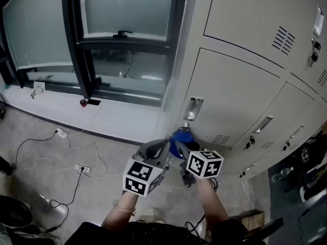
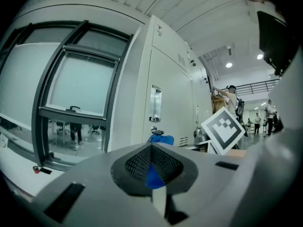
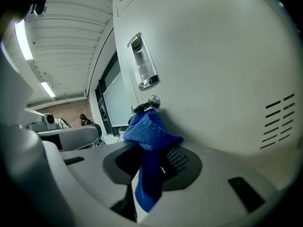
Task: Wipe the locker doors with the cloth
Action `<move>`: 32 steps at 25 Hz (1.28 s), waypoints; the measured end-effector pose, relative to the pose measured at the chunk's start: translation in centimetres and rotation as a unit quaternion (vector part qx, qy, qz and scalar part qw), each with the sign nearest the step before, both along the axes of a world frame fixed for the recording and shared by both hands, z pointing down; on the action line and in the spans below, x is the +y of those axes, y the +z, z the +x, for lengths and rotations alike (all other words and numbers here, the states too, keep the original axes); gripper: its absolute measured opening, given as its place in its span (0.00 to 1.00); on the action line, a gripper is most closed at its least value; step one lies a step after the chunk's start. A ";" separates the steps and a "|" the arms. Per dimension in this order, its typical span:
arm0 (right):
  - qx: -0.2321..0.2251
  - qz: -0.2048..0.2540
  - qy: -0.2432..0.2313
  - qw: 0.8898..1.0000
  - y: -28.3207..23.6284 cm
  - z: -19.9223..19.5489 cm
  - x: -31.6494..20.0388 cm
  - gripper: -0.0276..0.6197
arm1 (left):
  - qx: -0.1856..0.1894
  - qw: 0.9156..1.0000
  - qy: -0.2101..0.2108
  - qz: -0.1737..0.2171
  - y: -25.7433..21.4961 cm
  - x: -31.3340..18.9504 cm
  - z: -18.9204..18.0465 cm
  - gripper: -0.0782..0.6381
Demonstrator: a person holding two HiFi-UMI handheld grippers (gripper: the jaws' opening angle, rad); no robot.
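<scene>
Cloth (image 3: 150, 131), blue and coarse-knit, sits bunched and clamped in the jaws of the right gripper (image 3: 152, 161). Its free end points straight at the smooth beige metal locker door (image 3: 222, 65), just under the chrome lock knob (image 3: 152, 101), so we judge that hand nearer for the wipe. Beside it, the left gripper (image 2: 152, 163) has its mesh-faced jaws together; a blue sliver between them may be cloth, but we cannot be sure.

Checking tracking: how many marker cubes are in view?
2. One cube sits on the left gripper, low in the head view; the other on the right gripper, just right of it. None seems hidden.
</scene>
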State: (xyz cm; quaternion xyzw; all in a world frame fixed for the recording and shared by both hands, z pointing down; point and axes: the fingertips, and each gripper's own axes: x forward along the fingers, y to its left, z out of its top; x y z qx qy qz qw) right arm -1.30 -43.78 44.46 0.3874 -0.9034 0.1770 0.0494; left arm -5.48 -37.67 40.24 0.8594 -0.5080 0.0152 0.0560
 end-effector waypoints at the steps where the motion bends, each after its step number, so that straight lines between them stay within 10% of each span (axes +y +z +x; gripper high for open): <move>1: 0.005 0.004 -0.001 1.000 0.0 -0.4 -0.1 0.20 | 0.000 1.000 -0.003 0.000 0.0 0.0 -0.3 0.12; 32: -0.002 0.012 0.103 0.995 -0.4 11.3 -1.9 0.20 | -0.009 0.997 0.083 -0.003 -0.2 -2.3 8.5 0.12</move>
